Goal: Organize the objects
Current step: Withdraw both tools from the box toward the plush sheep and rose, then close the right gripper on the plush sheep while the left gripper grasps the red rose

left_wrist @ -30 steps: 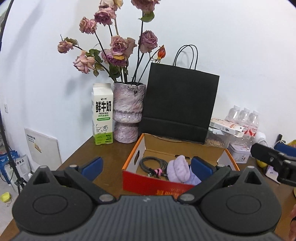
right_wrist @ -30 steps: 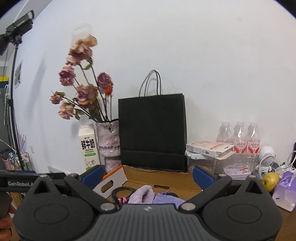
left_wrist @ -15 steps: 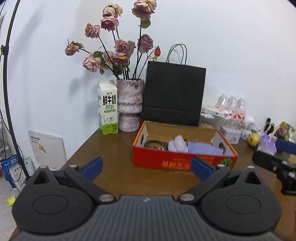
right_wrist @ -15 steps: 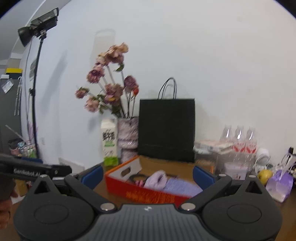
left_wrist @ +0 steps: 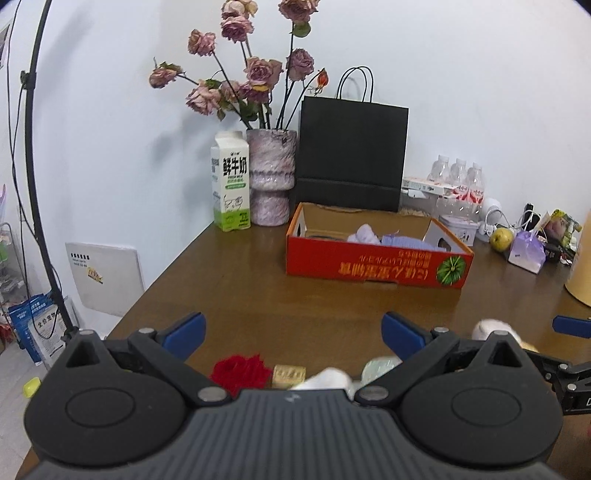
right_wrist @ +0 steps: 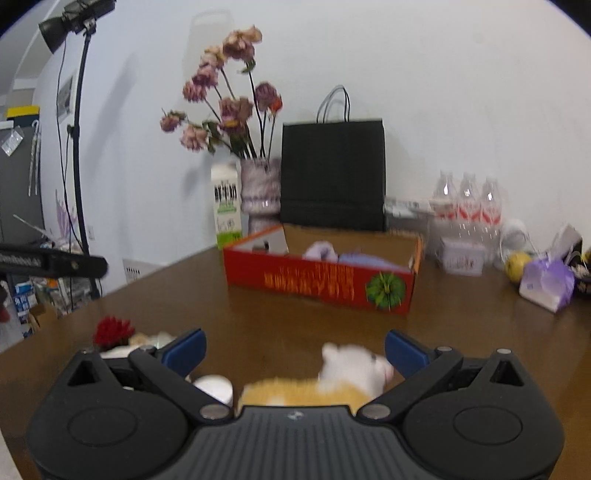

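Plush toy (right_wrist: 332,384), tan and white, lay crosswise on the table (right_wrist: 295,332) just under the empty, wide-apart right gripper (right_wrist: 293,350), nearer it than the equally spread left gripper (left_wrist: 291,332), short of the red box (right_wrist: 321,280).

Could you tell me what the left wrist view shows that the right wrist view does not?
Only the left wrist view shows the small tan block beside the red flower, and the right gripper at its right edge. Only the right wrist view shows the orange and white plush toy lying between the open jaws, plus the lamp on a stand. Both show the red box, milk carton, vase and black bag.
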